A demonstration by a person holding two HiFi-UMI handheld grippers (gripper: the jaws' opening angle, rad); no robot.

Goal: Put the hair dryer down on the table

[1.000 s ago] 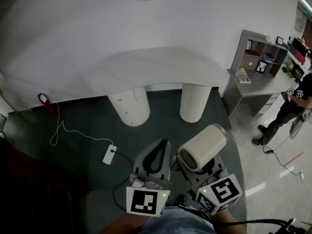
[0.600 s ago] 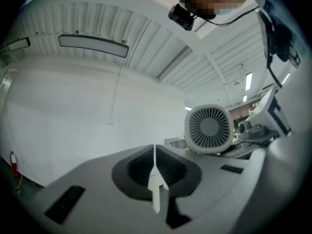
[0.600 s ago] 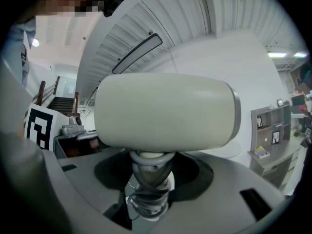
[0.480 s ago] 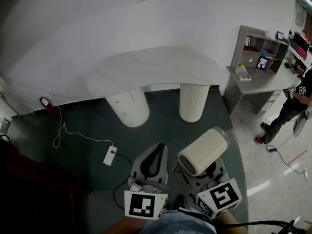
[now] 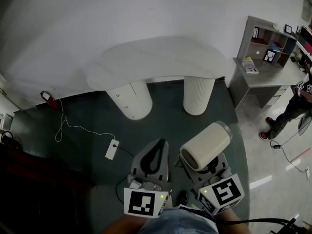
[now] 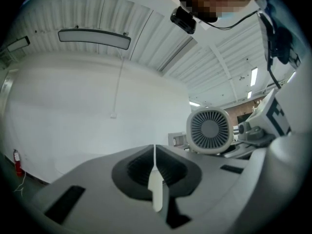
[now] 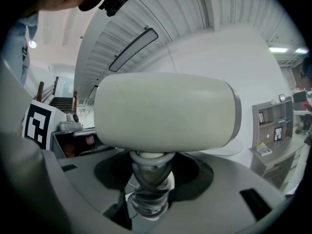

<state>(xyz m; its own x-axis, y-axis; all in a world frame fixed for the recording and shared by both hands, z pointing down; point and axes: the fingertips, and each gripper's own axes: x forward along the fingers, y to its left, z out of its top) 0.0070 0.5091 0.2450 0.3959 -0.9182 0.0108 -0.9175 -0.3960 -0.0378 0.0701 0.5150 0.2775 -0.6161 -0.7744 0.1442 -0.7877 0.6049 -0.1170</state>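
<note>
right gripper (image 7: pixel 146 199) clamps the cream hair dryer (image 7: pixel 163 113) by its handle, well short of the white table (image 5: pixel 156 62); left gripper (image 6: pixel 155 179) closed, empty.

A curved white table (image 5: pixel 161 60) is standing on two round legs against a plain white wall (image 5: pixel 146 13). A dark green floor (image 5: pixel 73 169) is spreading beneath it. A grey shelving desk (image 5: pixel 265 38) is sitting to the right. A long lamp (image 6: pixel 94 37) is running across the ribbed ceiling.
</note>
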